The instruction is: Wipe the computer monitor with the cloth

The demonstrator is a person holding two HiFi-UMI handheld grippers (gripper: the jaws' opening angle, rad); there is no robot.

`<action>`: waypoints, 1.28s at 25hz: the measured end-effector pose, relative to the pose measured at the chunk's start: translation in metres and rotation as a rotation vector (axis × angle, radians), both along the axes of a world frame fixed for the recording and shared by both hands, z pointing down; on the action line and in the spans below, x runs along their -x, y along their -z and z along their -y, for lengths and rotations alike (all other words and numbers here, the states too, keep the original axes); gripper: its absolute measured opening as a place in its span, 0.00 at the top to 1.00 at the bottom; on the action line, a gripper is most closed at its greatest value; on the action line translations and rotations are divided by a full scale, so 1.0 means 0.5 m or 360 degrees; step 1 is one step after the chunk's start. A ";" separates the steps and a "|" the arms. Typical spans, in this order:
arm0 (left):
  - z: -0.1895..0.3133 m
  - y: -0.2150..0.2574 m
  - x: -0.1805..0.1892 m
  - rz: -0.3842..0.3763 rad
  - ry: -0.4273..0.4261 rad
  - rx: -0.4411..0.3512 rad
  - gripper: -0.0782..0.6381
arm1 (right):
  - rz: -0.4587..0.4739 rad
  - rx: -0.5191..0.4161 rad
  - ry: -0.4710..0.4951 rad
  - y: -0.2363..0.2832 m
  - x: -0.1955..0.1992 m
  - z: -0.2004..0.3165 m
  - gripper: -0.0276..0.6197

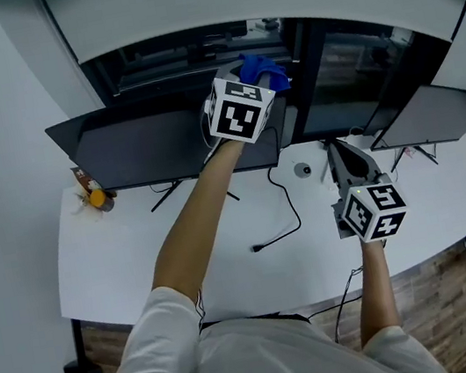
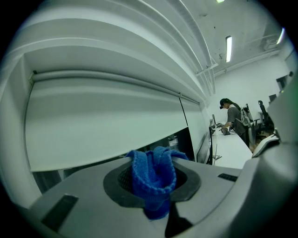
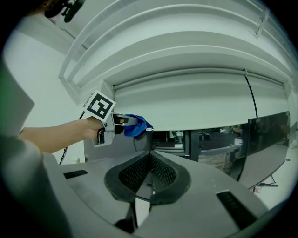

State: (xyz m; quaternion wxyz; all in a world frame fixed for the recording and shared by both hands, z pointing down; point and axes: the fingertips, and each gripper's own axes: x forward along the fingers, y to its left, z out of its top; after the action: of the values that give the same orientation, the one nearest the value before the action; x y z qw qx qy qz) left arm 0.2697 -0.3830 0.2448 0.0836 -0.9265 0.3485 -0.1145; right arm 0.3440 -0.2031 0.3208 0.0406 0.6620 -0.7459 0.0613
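Note:
My left gripper (image 1: pixel 257 79) is raised above the top right corner of the dark monitor (image 1: pixel 150 148) and is shut on a bunched blue cloth (image 1: pixel 264 69). In the left gripper view the cloth (image 2: pixel 153 179) bulges out between the jaws and hides their tips. The right gripper view shows that left gripper (image 3: pixel 122 122) with the cloth (image 3: pixel 137 125) just over the monitor's upper edge (image 3: pixel 118 143). My right gripper (image 1: pixel 335 150) hovers lower, over the white desk (image 1: pixel 184 261) to the right of the monitor. Its jaws (image 3: pixel 150 174) are shut with nothing between them.
A second monitor (image 1: pixel 433 114) stands at the right. A black cable (image 1: pixel 288 210) and a small round disc (image 1: pixel 303 169) lie on the desk, and a small orange object (image 1: pixel 97 198) sits at its left end. A dark window (image 1: pixel 347 72) lies behind. A person (image 2: pixel 231 116) stands far off.

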 end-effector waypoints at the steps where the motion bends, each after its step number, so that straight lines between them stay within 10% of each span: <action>1: 0.003 0.000 0.018 0.0000 0.0008 -0.0005 0.75 | 0.0014 0.0005 0.0000 -0.001 0.010 0.005 0.94; 32: 0.172 -0.002 0.905 -0.0243 0.0491 0.0014 0.75 | -0.0104 -0.0016 0.0278 -0.027 0.638 0.151 0.94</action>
State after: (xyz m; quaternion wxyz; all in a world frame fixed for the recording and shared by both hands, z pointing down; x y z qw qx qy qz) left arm -0.1828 -0.4690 0.2458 0.0343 -0.8684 0.4914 -0.0570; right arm 0.0249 -0.2787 0.3341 0.0667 0.5963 -0.7994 0.0321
